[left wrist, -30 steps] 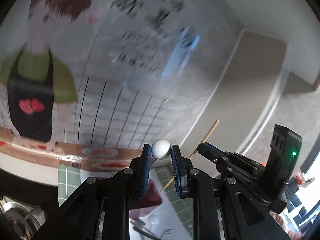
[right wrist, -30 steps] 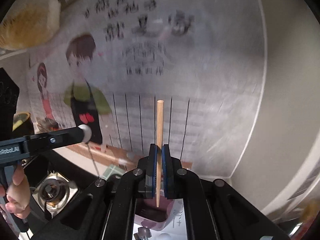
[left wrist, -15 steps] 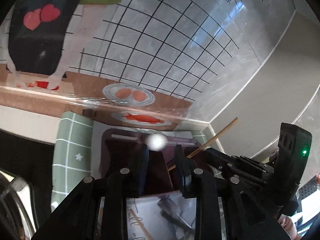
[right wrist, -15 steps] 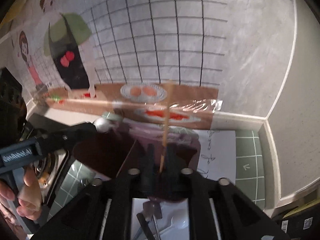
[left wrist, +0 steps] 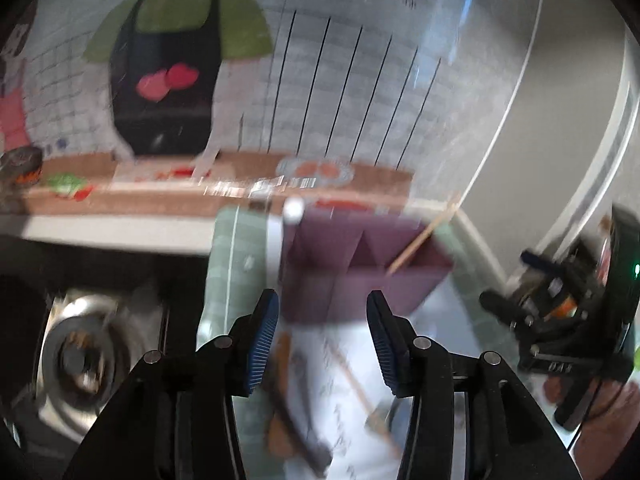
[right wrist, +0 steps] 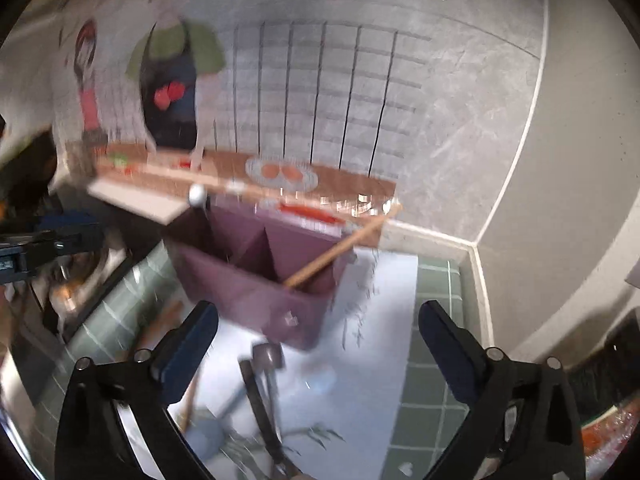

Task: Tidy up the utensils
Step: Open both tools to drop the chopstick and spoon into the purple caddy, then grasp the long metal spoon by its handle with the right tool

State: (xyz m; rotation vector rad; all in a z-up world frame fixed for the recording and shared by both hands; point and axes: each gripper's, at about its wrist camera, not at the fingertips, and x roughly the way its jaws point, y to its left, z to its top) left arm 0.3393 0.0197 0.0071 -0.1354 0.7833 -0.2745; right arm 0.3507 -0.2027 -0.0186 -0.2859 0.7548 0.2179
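Both views blurred. Left tool (left wrist: 320,334) opening, pads apart, nothing between them. Right tool (right wrist: 318,346) opening as well, spread very wide, empty.

Ahead of both, a purple organizer box (right wrist: 256,284), divided into compartments, standing on the white sheet (right wrist: 360,380) over the green tiled tabletop (right wrist: 434,360). Resting in the box's right-hand compartment, a wooden chopstick (right wrist: 340,246): long axis slanted, lower end down inside the box, upper end leaning up and to the right over the rim toward the back wall. Same lean in the left view (left wrist: 424,238). At the box's left rear corner, a utensil with a white round knob (right wrist: 196,194) sticking up above the rim, shaft hidden; seen also from the left (left wrist: 293,208). Upright or tilted, cannot tell.

Nearer the cameras, on the sheet, more utensils lying flat: a dark ladle-like piece (right wrist: 266,380), another chopstick (left wrist: 360,392), handles blurred. Stove burner (left wrist: 80,364) off to the left.
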